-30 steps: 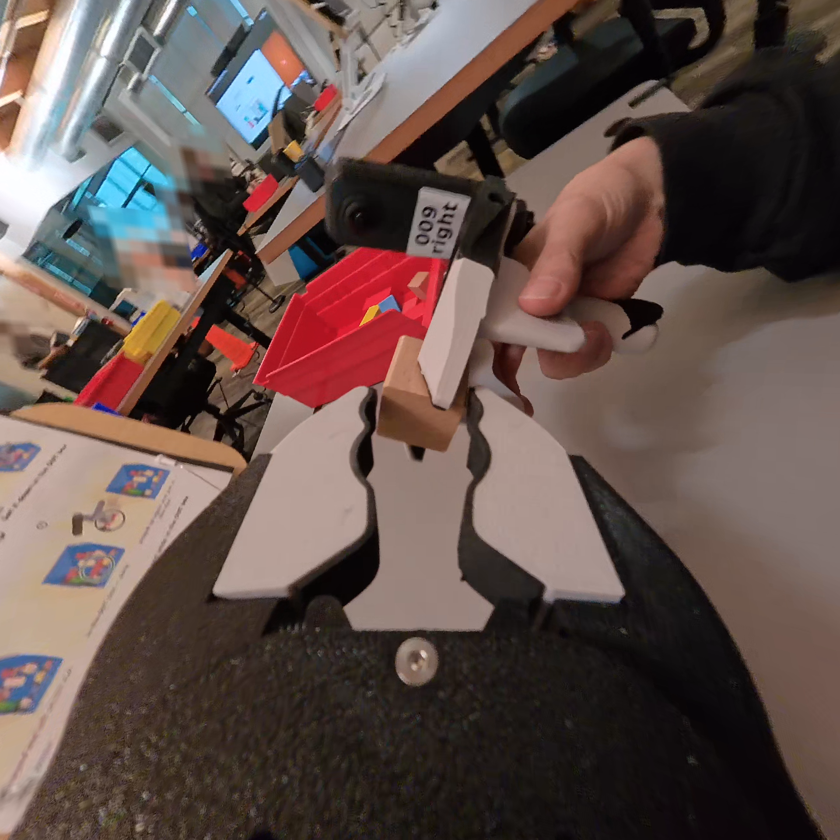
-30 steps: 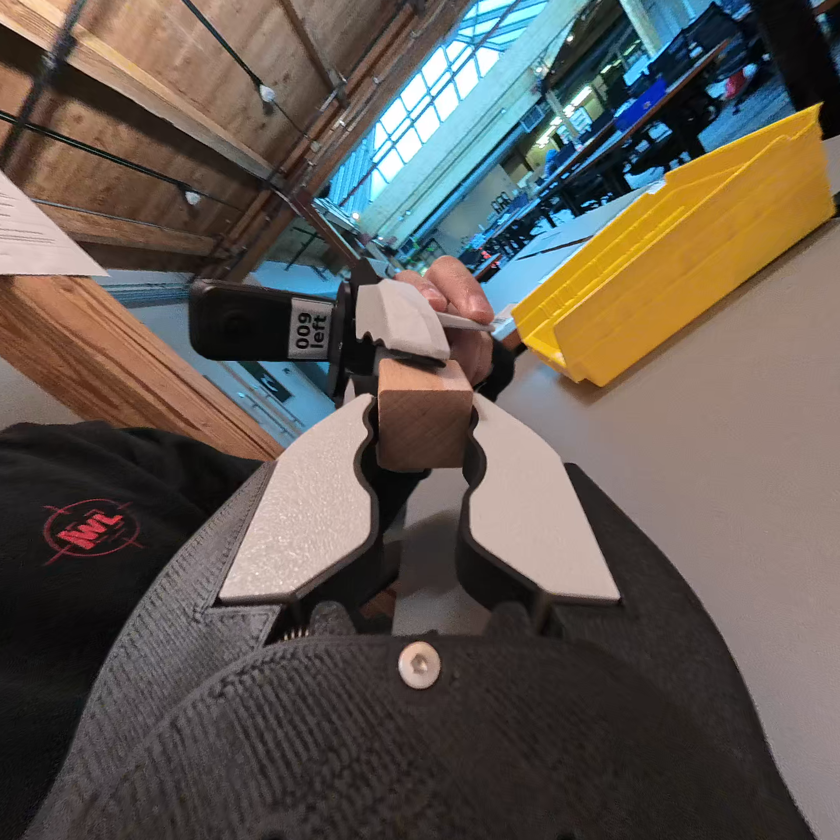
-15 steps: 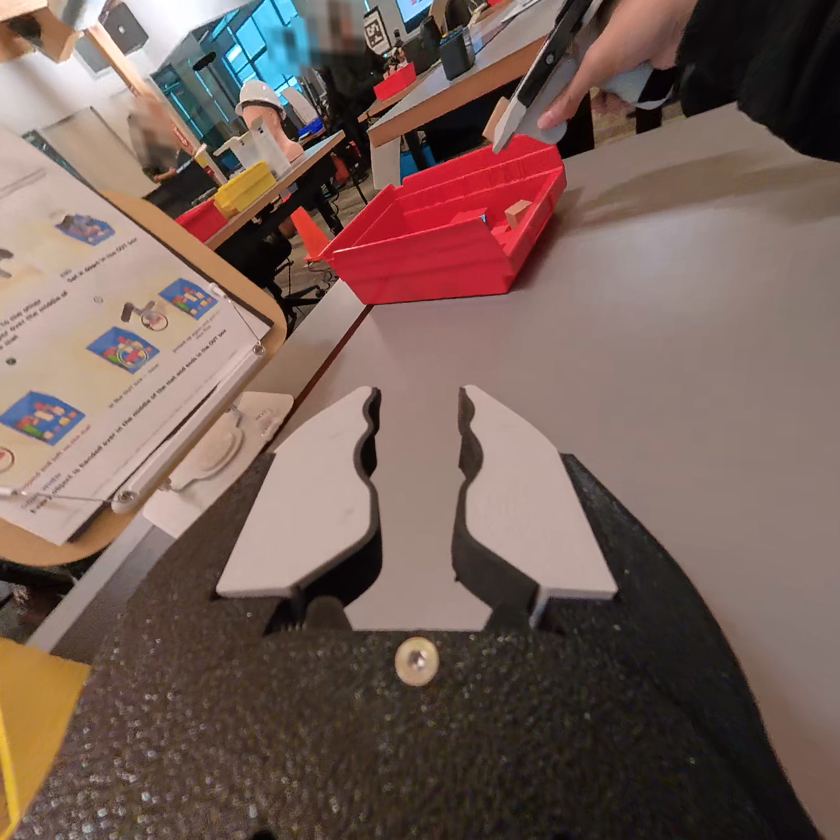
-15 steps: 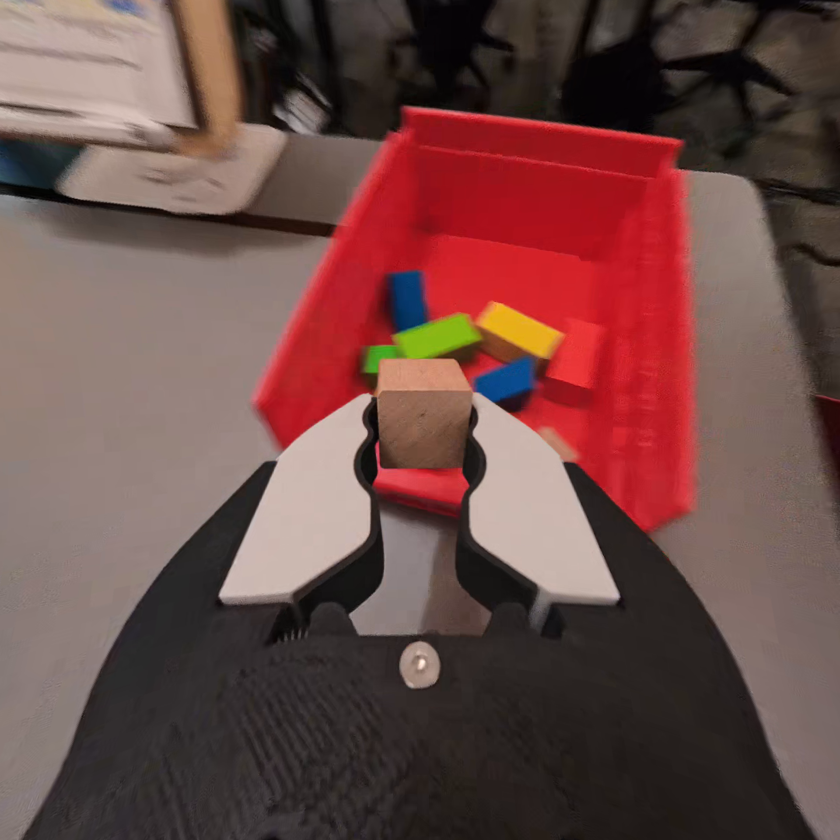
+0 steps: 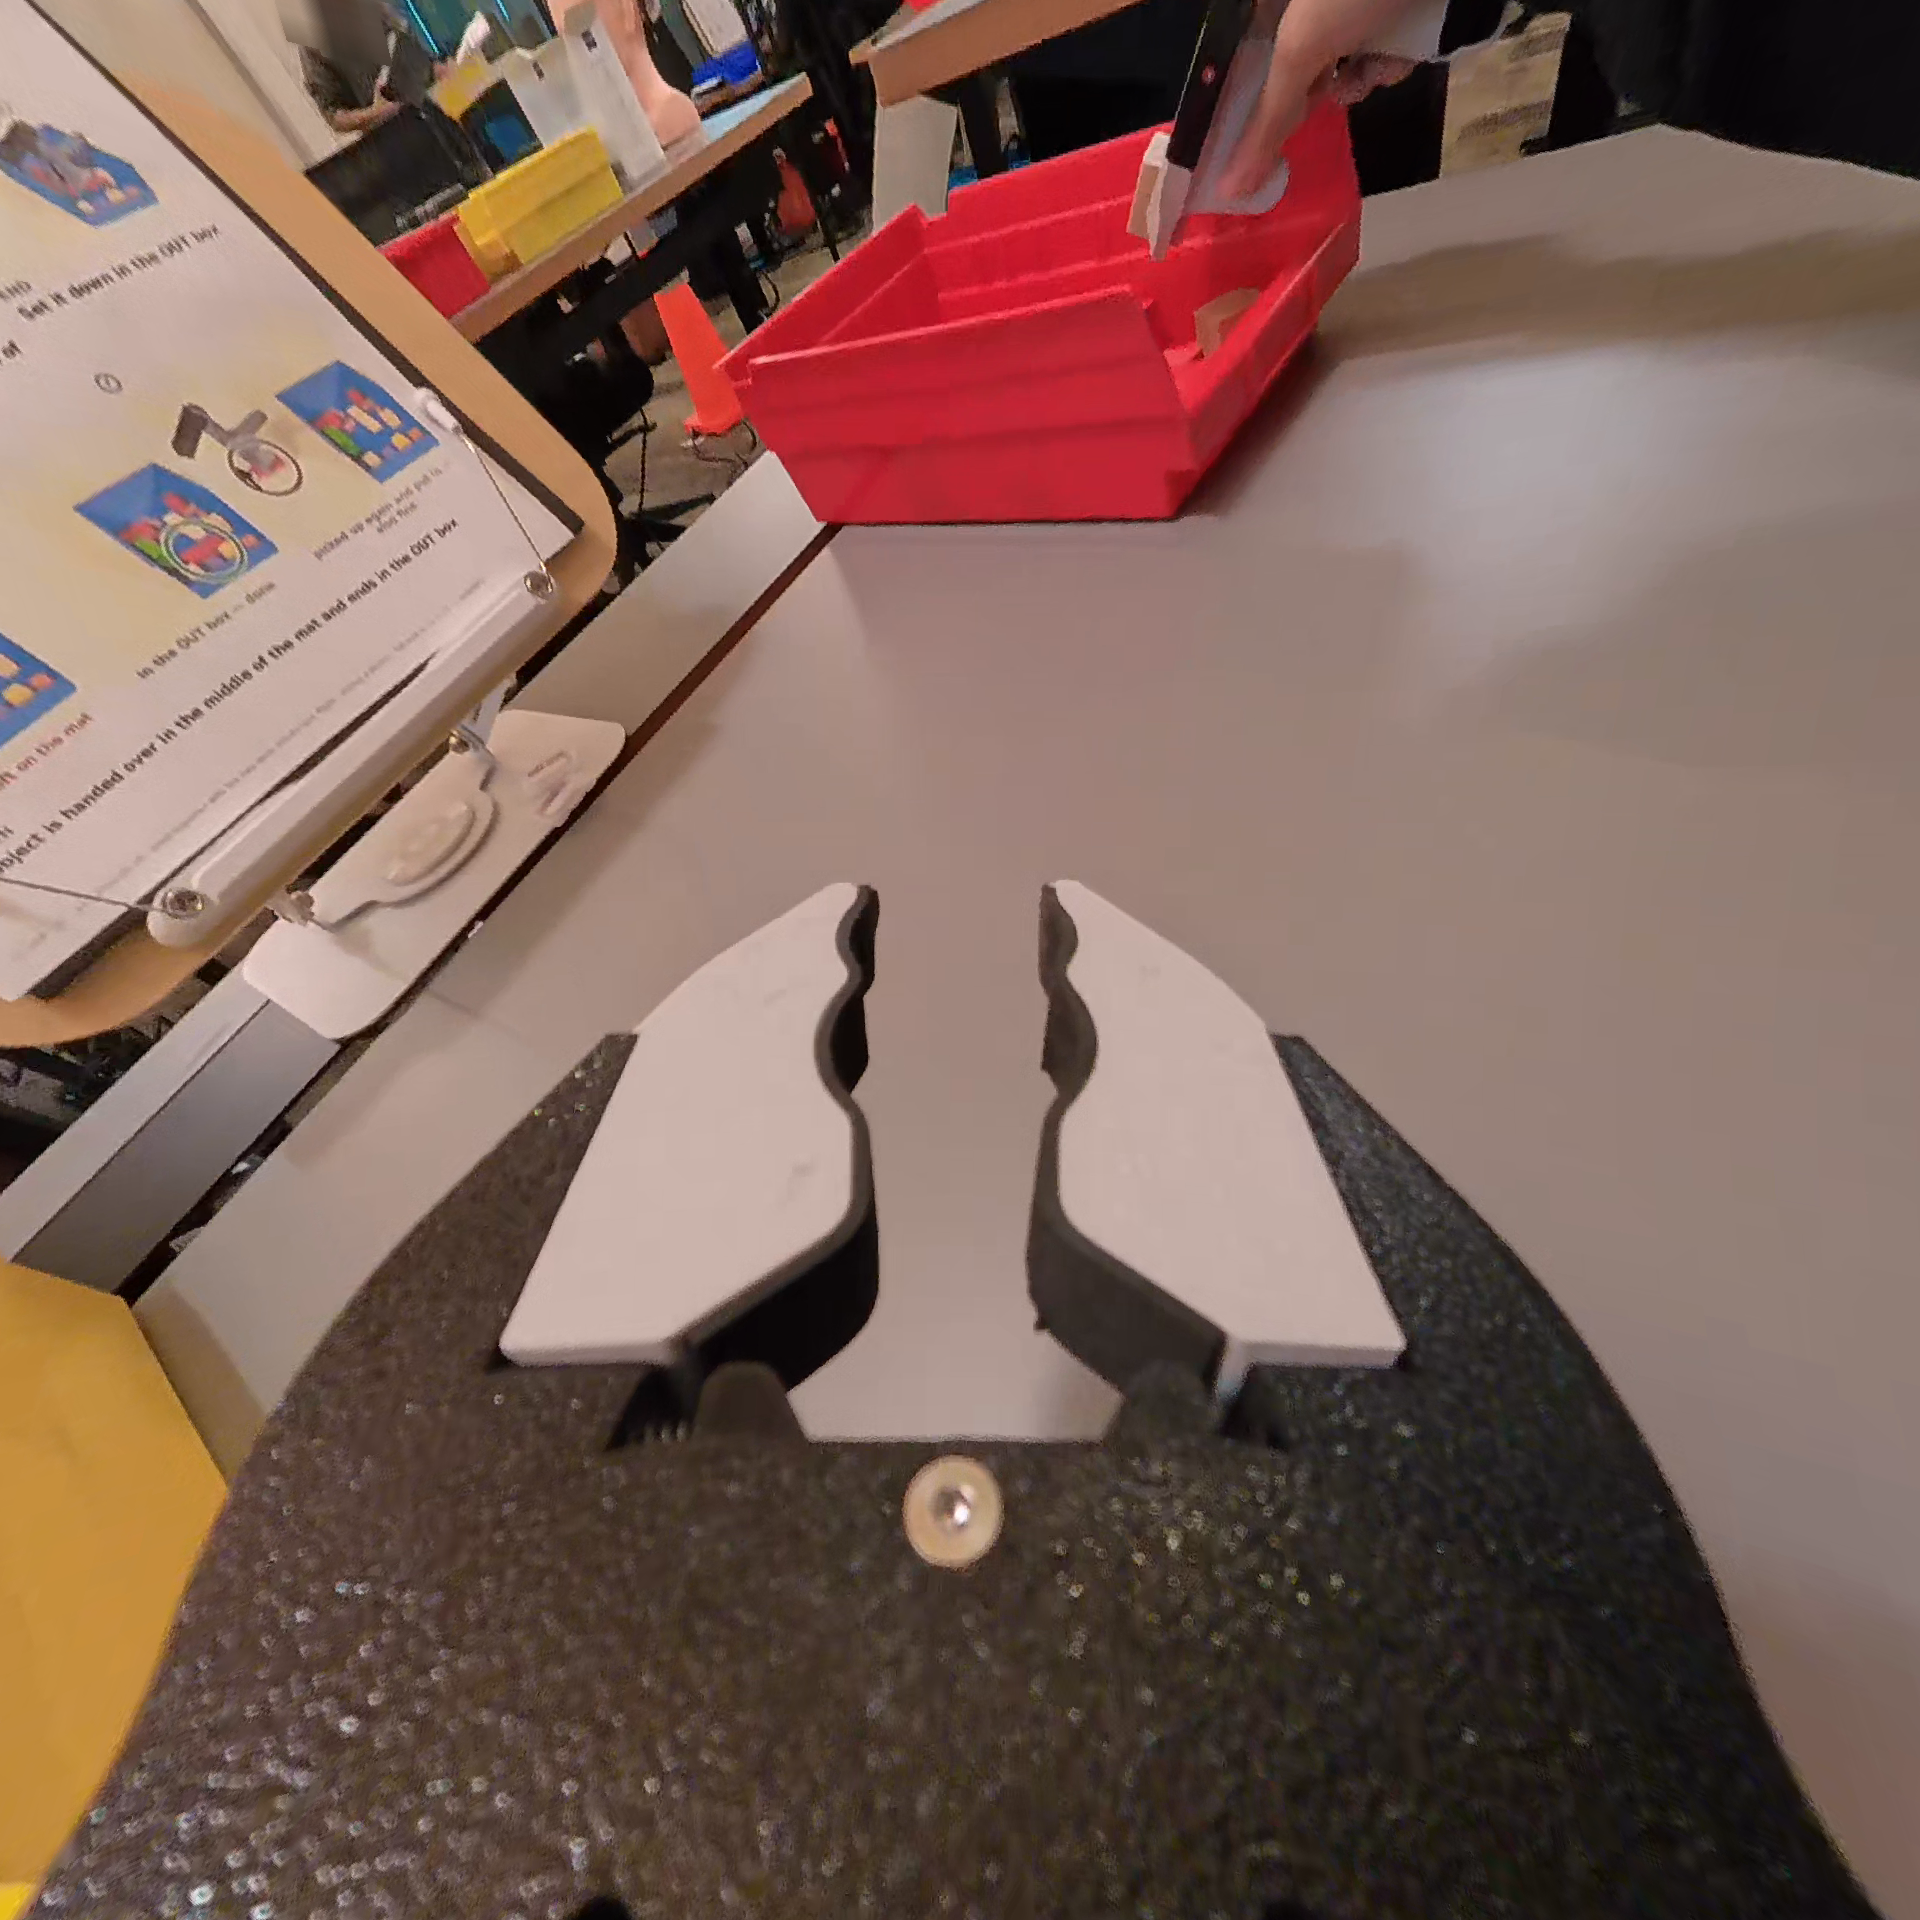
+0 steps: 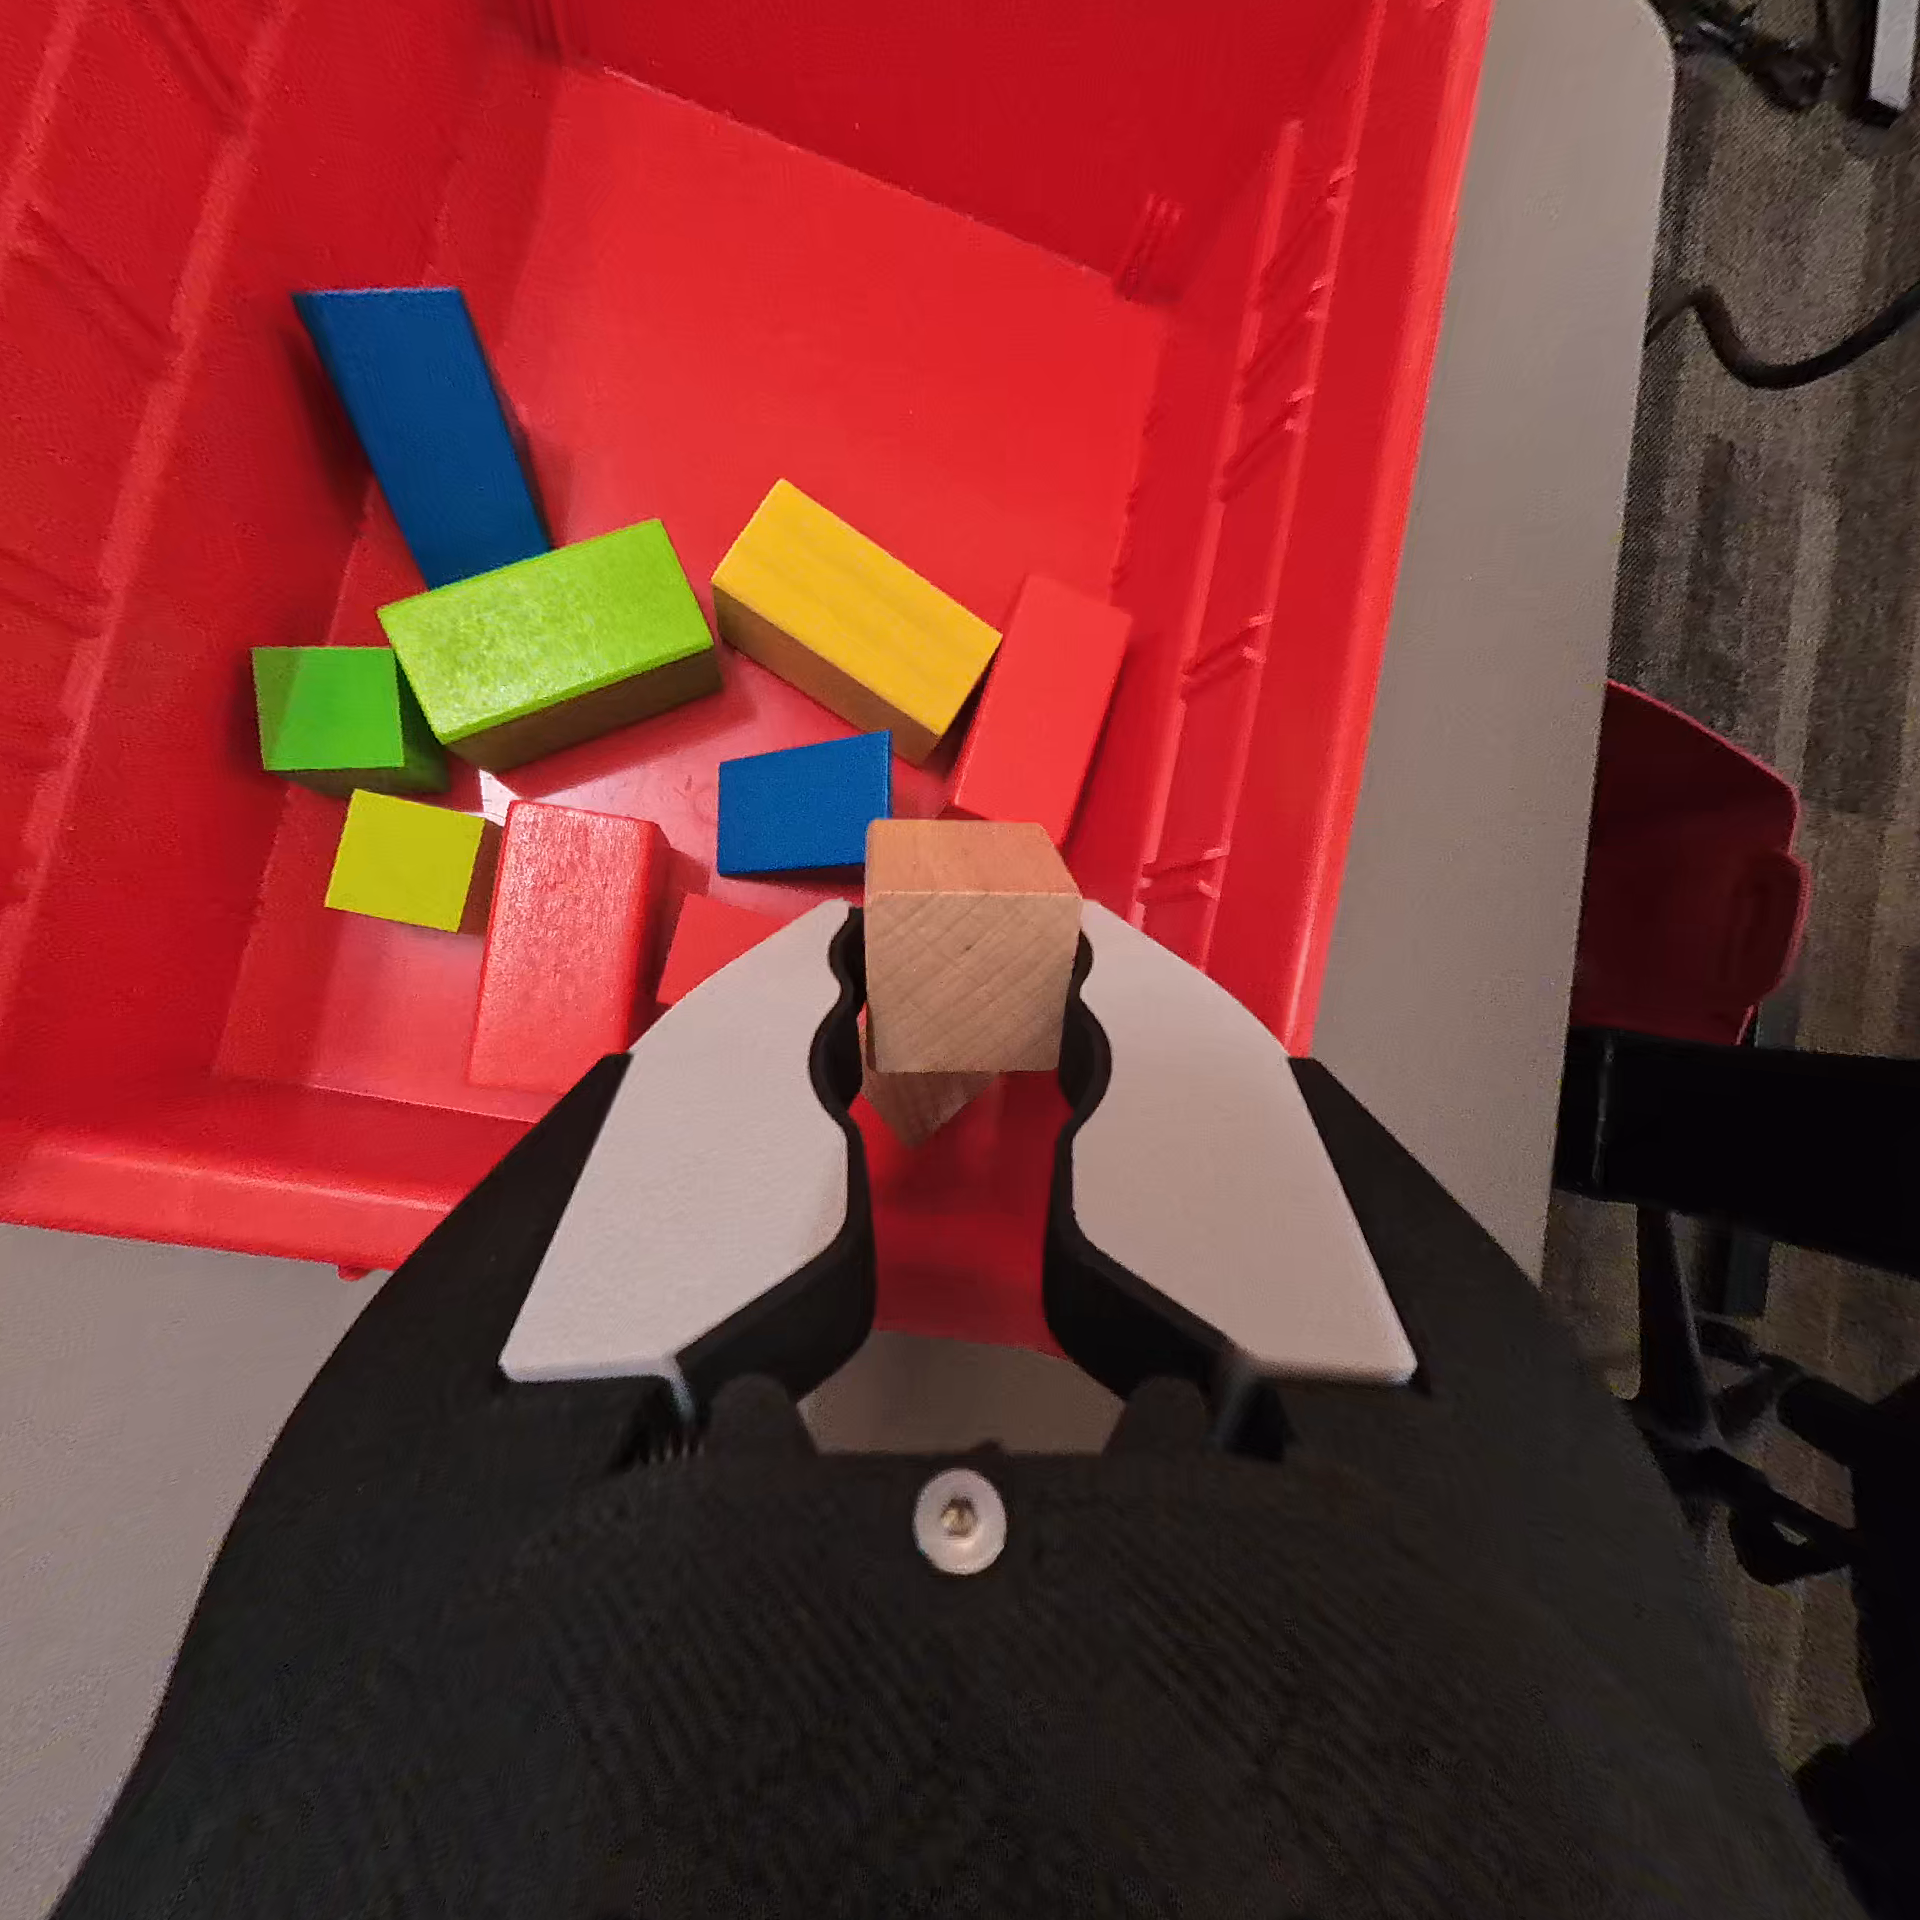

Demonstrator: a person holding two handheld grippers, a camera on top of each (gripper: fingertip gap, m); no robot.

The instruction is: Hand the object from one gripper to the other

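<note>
Seemingly handover done: plain wooden cube (image 6: 966, 971) is pinched by right gripper (image 6: 961, 940) above red bin (image 6: 1340, 520), release judged next; left gripper (image 5: 958, 914) gapes empty, lower centre.

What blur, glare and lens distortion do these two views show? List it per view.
Left wrist view: strong wide-angle bending, the table edge curves; the background and the far right gripper are soft; the stand is sharp. Right wrist view: sharp throughout; the wooden cube shows clear grain; a small bright glare sits on the red bin floor beside the green block.
</note>
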